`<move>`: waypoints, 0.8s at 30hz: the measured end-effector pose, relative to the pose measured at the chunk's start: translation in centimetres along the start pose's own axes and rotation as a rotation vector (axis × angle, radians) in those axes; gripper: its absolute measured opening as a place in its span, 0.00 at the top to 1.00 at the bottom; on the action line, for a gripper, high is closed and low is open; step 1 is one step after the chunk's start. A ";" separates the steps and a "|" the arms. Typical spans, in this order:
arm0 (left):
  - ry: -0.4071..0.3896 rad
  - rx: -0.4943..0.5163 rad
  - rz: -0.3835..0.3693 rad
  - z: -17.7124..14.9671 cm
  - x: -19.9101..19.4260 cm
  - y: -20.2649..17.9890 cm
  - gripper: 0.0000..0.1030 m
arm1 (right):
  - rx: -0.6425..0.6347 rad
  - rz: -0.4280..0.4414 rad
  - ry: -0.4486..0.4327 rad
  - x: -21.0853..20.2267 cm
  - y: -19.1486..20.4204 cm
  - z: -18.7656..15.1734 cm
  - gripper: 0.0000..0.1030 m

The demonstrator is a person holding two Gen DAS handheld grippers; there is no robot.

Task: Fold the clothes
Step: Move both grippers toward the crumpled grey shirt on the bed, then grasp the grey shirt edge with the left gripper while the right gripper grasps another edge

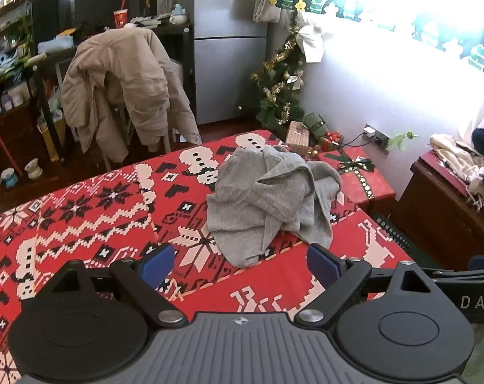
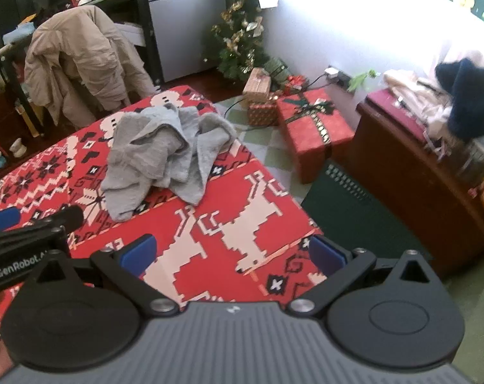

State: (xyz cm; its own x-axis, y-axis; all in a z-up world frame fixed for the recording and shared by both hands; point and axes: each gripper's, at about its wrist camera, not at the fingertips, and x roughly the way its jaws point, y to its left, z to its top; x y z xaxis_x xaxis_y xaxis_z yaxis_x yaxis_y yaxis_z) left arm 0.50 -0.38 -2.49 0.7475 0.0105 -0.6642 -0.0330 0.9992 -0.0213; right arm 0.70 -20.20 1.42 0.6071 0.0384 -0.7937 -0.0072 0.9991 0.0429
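Red, white and black knitted-pattern cloth (image 1: 91, 224) covers a table in a cluttered room, seen from the left wrist camera. On it lies a crumpled grey ribbed garment (image 1: 270, 198), heaped in loose folds near the table's far right corner, unfolded. The left gripper (image 1: 240, 264) hovers just short of the garment, its blue-padded jaws spread wide and holding nothing. At the right edge, the other gripper's black arm shows the letters "DAS". Behind the table a beige padded jacket (image 1: 123, 92) hangs over a chair, beside a grey refrigerator (image 1: 229, 48) and a small decorated Christmas tree (image 1: 280, 86).

From the right wrist camera, the same grey garment (image 2: 165, 153) sits further off, up and to the left. The right gripper (image 2: 232, 254) is over the table's near right corner, jaws wide apart and empty. The left gripper's arm enters at left, labelled "GenRobot.A". Only this view fully shows the red gift box with a green ribbon (image 2: 312, 128) on the floor and a dark wooden cabinet (image 2: 414, 172) piled with fabric.
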 end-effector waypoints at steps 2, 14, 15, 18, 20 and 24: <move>-0.012 0.009 -0.010 0.0 0.2 -0.1 0.13 | -0.013 -0.004 0.009 0.5 0.1 0.0 0.01; 0.069 0.038 -0.042 0.0 3.3 0.6 0.14 | -0.052 -0.032 -0.027 2.5 0.6 0.2 0.01; 0.072 0.030 -0.046 -0.2 3.6 0.7 0.14 | -0.048 -0.029 -0.030 2.7 0.5 0.3 0.01; 0.055 0.021 -0.040 -0.5 4.3 1.1 0.13 | -0.025 -0.022 -0.050 3.4 0.1 0.2 0.01; 0.020 0.025 -0.023 -0.6 4.6 1.1 0.11 | -0.029 -0.034 -0.065 4.0 0.1 0.3 0.01; -0.038 0.103 -0.054 -0.7 5.6 1.0 0.12 | -0.120 -0.040 -0.091 5.3 0.6 0.2 0.01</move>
State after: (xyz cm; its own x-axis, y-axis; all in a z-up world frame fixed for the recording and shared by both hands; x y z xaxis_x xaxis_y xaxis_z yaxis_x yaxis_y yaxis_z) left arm 4.15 0.62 -6.72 0.7711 -0.0444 -0.6352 0.0750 0.9970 0.0214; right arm 4.11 -19.37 -2.65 0.6780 0.0019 -0.7351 -0.0729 0.9952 -0.0646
